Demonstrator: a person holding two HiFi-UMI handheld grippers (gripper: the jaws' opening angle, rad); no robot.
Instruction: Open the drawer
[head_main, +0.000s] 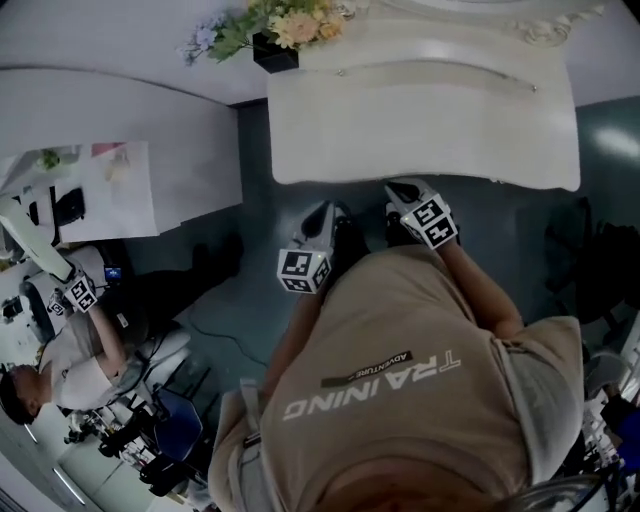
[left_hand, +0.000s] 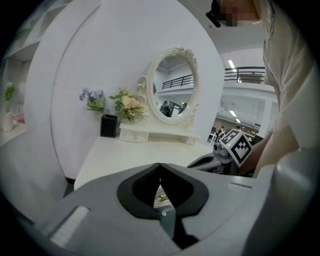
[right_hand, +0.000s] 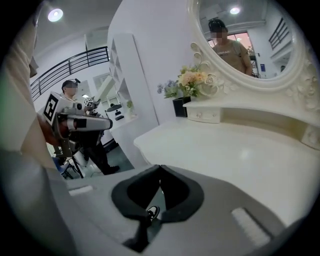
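Note:
A white dressing table (head_main: 420, 140) stands ahead of me. A low shelf with small knobbed drawers (left_hand: 134, 136) runs under the oval mirror (left_hand: 175, 85) at the back; the same drawers (right_hand: 205, 116) show in the right gripper view. Both grippers hang just off the table's front edge, touching nothing. My left gripper (head_main: 322, 218) has its jaws together and empty, as its own view (left_hand: 160, 167) shows. My right gripper (head_main: 402, 192) is shut and empty too (right_hand: 160, 169). Each appears in the other's view: the right gripper (left_hand: 220, 157) and the left gripper (right_hand: 80, 122).
A black vase of flowers (head_main: 275, 50) stands at the table's back left corner. White shelving (head_main: 110, 185) sits left of the table. Another person (head_main: 60, 350) sits at the lower left among equipment. The dark floor (head_main: 250, 270) lies between.

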